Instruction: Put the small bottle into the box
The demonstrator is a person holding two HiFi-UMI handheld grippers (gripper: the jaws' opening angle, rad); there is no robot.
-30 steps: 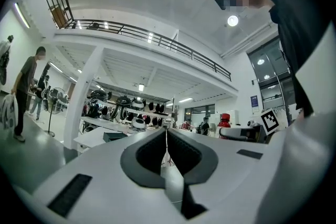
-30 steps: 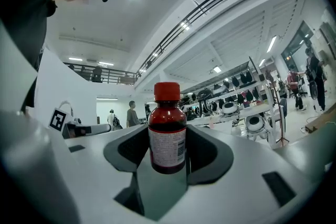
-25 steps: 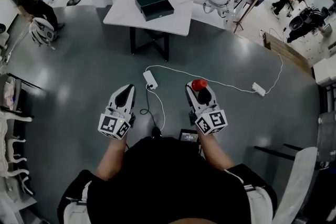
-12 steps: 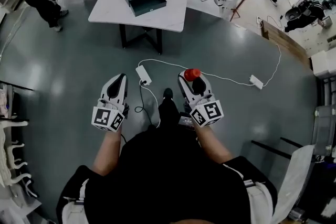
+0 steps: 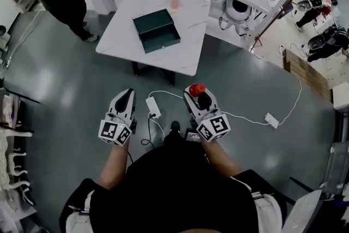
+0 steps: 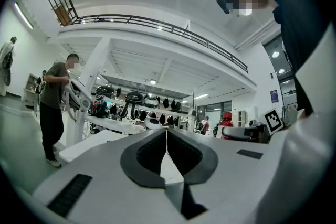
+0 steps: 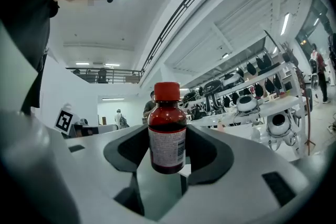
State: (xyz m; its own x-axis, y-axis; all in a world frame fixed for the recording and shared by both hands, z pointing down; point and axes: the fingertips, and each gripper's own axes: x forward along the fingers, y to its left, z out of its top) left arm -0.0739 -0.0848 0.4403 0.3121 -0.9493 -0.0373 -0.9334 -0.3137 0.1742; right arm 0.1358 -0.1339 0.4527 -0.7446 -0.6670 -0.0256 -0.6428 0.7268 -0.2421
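Currently transit step | my right tongs (image 5: pixel 198 96) pinch small bottle (image 7: pixel 167 128) upright | left tongs (image 6: pixel 166 134) pressed together, empty | box (image 5: pixel 156 30) on tabletop (image 5: pixel 188 46), well ahead | next, I judge: approach, lower bottle into box, release.

Nothing here can actually be read, no word and no number. The small bottle (image 7: pixel 167 131) clamped in the right gripper (image 7: pixel 167 137) wears a pale label (image 7: pixel 166 148) with lines of fine print and a barcode (image 7: pixel 180 147) down its three o'clock edge, all too small to make out. The cubes (image 5: pixel 214 127) on that gripper and on the left gripper (image 5: pixel 126 94) carry black-and-white square patterns, not letters. At about two o'clock in the left gripper view hangs a blue sign (image 6: pixel 274 96), its print too blurred to tell.
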